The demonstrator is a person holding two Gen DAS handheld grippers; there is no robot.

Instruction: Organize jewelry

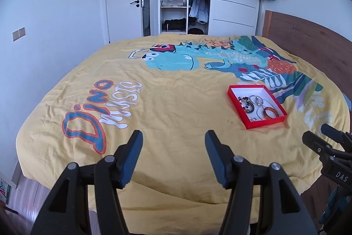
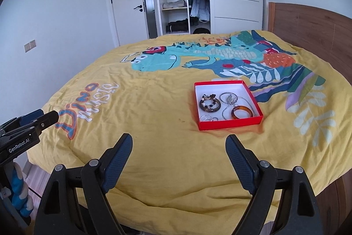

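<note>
Both tongs, left gripper [image 1: 173, 142] and right gripper [image 2: 179, 147], gape empty near the bed's [image 2: 154, 102] edge; red box [image 2: 228, 122], corner toward them, holds bracelets [image 2: 210, 104] and rings [image 2: 206, 118]

- Yellow printed duvet cover [image 2: 167, 124]: soft matt cloth, creased all over.
- Red jewelry box [image 2: 231, 122]: matt cardboard, white paper-like lining.
- Amber bangle [image 2: 241, 112]: glossy, resin-like.
- Thin silver rings [image 2: 228, 98]: shiny metal.
- Left gripper [image 1: 173, 154] and right gripper [image 2: 179, 158]: matt black plastic arms, ribbed blue pads, dull metal pins.
- Headboard [image 2: 312, 25]: smooth brown wood grain.
</note>
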